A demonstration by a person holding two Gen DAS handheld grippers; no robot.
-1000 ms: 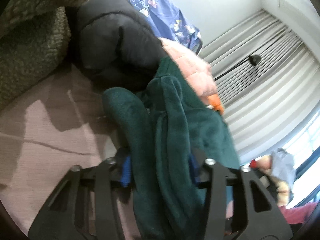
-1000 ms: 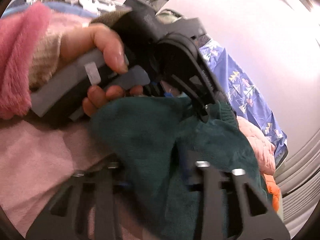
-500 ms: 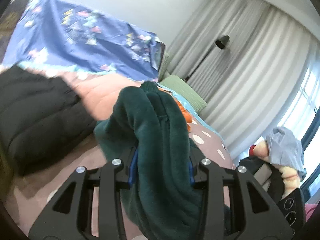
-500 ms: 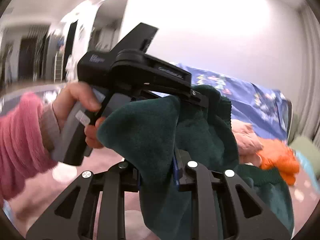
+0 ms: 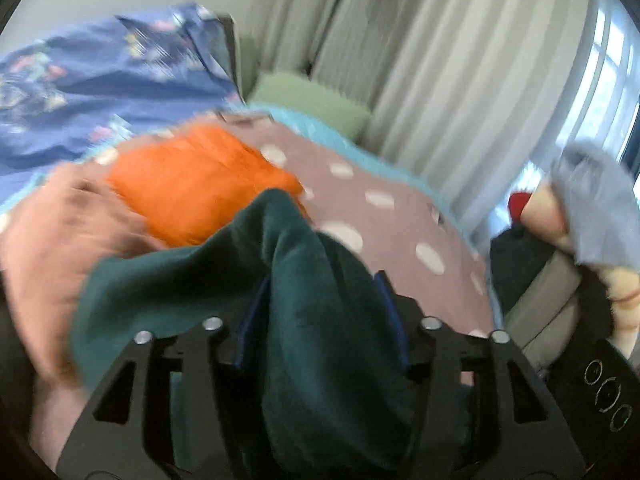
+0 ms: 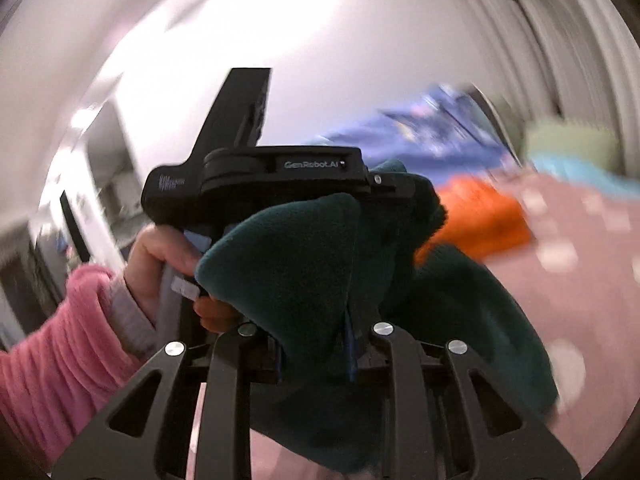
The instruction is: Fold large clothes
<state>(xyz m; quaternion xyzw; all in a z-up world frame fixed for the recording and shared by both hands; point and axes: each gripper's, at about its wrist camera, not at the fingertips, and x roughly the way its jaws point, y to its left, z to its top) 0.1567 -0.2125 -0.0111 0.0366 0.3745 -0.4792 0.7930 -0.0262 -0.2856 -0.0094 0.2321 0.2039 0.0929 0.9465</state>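
Note:
A dark green fleece garment [image 5: 316, 320] is bunched between the jaws of my left gripper [image 5: 322, 312], which is shut on it and holds it above the bed. My right gripper [image 6: 316, 320] is shut on another part of the same green garment [image 6: 296, 256]. The left gripper's black body [image 6: 276, 168] shows just beyond it in the right wrist view, held by a hand in a pink sleeve [image 6: 60, 340]. The two grippers are close together. The rest of the garment hangs down out of sight.
An orange garment [image 5: 192, 184] and a peach quilted garment [image 5: 52, 232] lie on the pink dotted bedspread [image 5: 384, 216]. A blue patterned cloth [image 5: 100, 80] covers the headboard; a green pillow [image 5: 312, 100] sits by grey curtains [image 5: 460, 60]. A black device [image 5: 600, 392] and soft toy are at right.
Both grippers have swung up and to the right with the green garment in them. The black jacket has left the left view; the orange garment and dotted bedspread now show.

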